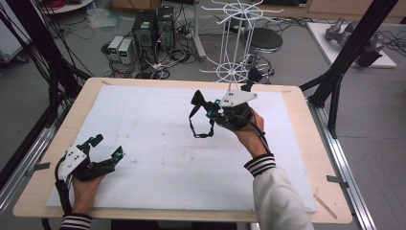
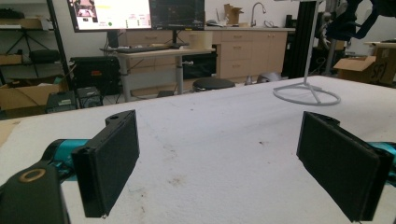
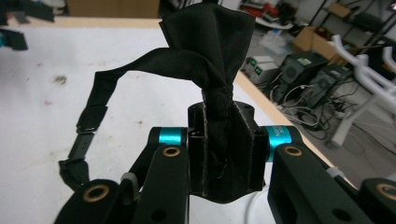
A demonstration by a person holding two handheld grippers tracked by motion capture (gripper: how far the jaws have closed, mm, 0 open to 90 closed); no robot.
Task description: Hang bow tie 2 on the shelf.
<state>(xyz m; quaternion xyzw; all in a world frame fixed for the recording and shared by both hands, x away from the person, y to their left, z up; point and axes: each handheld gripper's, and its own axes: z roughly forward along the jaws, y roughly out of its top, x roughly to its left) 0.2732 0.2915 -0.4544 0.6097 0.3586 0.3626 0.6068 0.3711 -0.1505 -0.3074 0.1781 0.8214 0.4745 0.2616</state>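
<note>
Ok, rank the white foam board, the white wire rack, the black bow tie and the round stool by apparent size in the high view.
1. White foam board, by far the largest.
2. White wire rack.
3. Round stool and black bow tie look about alike; the stool stands farther off, so I won't rank them.

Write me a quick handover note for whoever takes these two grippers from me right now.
Right hand-held gripper: shut on the black bow tie, held above the white mat; its strap hangs down in a loop.
Left hand-held gripper: open, holding nothing, low over the mat near its front left corner.
White wire rack stands at the mat's far edge.
Done: bow tie picked up.
Left: probably hanging it on the rack; not yet on it.
</note>
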